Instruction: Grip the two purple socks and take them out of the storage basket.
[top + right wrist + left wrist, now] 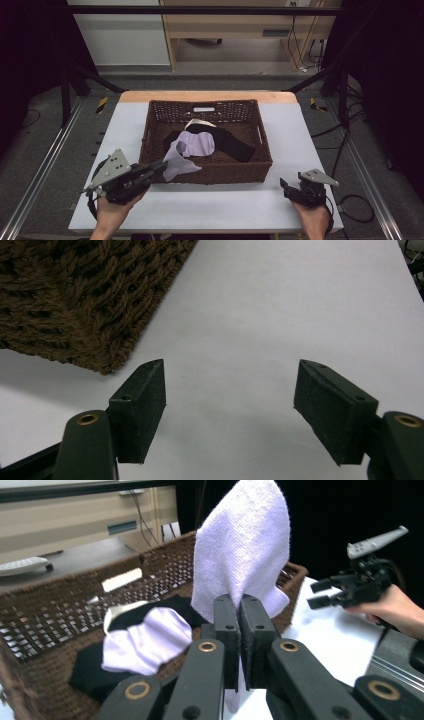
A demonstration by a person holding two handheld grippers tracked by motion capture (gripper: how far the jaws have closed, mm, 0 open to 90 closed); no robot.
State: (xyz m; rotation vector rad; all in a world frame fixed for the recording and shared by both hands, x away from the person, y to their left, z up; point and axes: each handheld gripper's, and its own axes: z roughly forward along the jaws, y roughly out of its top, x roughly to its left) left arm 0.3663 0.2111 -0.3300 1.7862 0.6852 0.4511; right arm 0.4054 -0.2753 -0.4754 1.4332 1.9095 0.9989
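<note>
Our left gripper [161,167], jaws clamped on the lavender cloth [176,164], sits near-left of the basket [150,131]; right gripper [286,184] jaws apart.

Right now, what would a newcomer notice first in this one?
The pale lilac cloth stands out: the left tool is clamped on it, drawing it over the near left rim of the brown wicker basket mid-table. Black garments lie inside the basket. The right tool waits open at the near right.
</note>
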